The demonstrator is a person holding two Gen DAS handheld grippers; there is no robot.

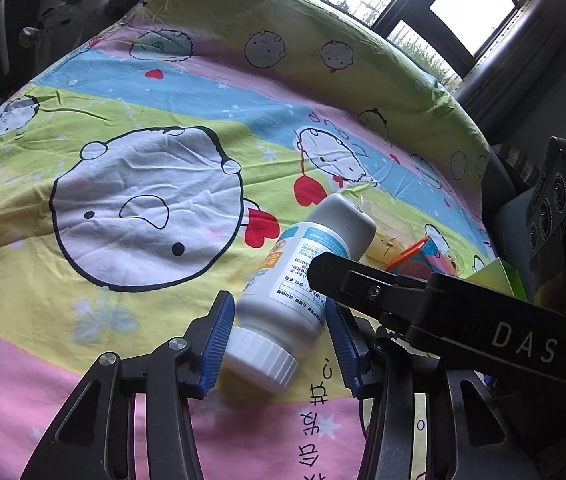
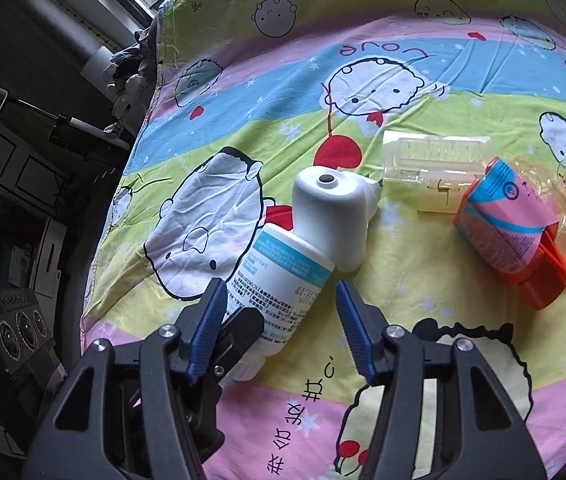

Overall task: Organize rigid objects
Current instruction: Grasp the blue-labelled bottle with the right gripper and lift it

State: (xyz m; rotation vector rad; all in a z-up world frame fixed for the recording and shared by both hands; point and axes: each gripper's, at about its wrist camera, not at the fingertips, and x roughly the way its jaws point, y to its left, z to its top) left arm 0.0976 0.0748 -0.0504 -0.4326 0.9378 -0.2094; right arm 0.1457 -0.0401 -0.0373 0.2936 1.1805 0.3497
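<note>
White pill bottle [image 1: 295, 280] w/ blue-edged label lies on its side on the cartoon bedsheet [image 1: 131, 92], ribbed white cap twd the camera. Left tool [image 1: 281, 340] is clenched on it near the cap end, blue pads touching both sides. Its far end touches a white plastic device [image 2: 333, 216]. Right tool [image 2: 279, 320] straddles the bottle from the other side, released: left pad at the label, right pad apart. Beyond: clear plastic box [image 2: 431, 168], orange-pink carton [image 2: 511, 236].
</note>
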